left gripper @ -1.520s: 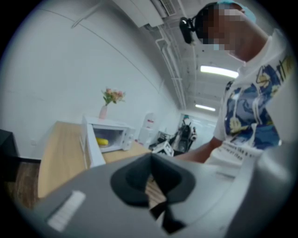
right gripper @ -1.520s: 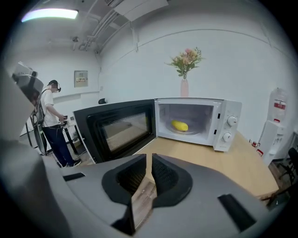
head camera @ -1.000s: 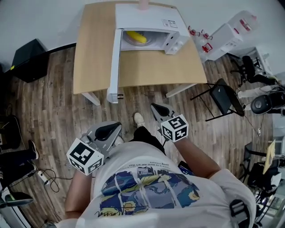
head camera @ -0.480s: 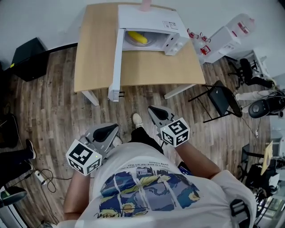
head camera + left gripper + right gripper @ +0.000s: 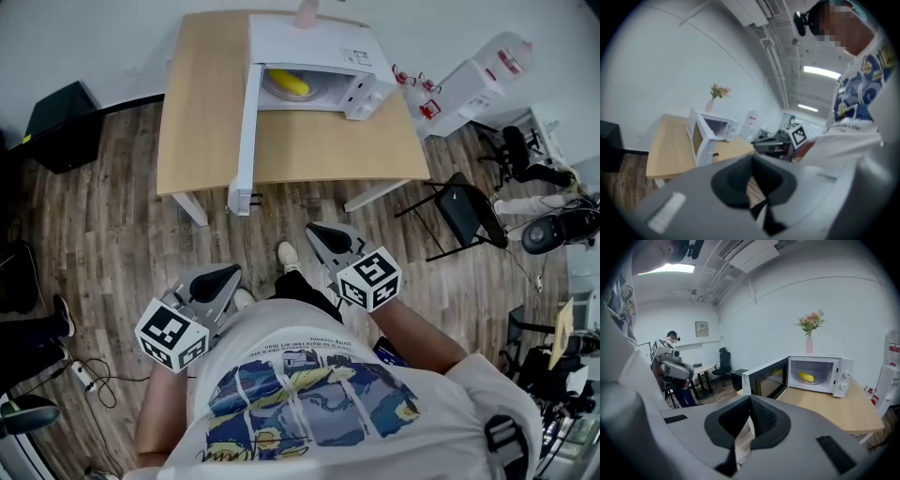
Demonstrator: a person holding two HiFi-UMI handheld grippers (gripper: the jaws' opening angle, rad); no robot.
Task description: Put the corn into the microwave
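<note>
The yellow corn (image 5: 286,82) lies on the turntable inside the white microwave (image 5: 314,42), whose door (image 5: 244,141) stands wide open over the wooden table (image 5: 202,103). The right gripper view shows the corn (image 5: 806,377) through the open front. Both grippers hang near the person's body, well short of the table. My left gripper (image 5: 217,279) is shut and empty, as its own view (image 5: 751,161) shows. My right gripper (image 5: 322,234) is also shut on nothing (image 5: 750,400).
A black folding chair (image 5: 466,214) stands right of the table, with white cabinets (image 5: 487,66) behind it. A black box (image 5: 58,124) sits at the left wall. Another person's leg (image 5: 37,333) and cables (image 5: 94,375) are on the floor at left. A vase of flowers (image 5: 809,333) tops the microwave.
The right gripper has lifted a little and edged toward the table. The left gripper has slid slightly down and left. The corn and the microwave door have not moved.
</note>
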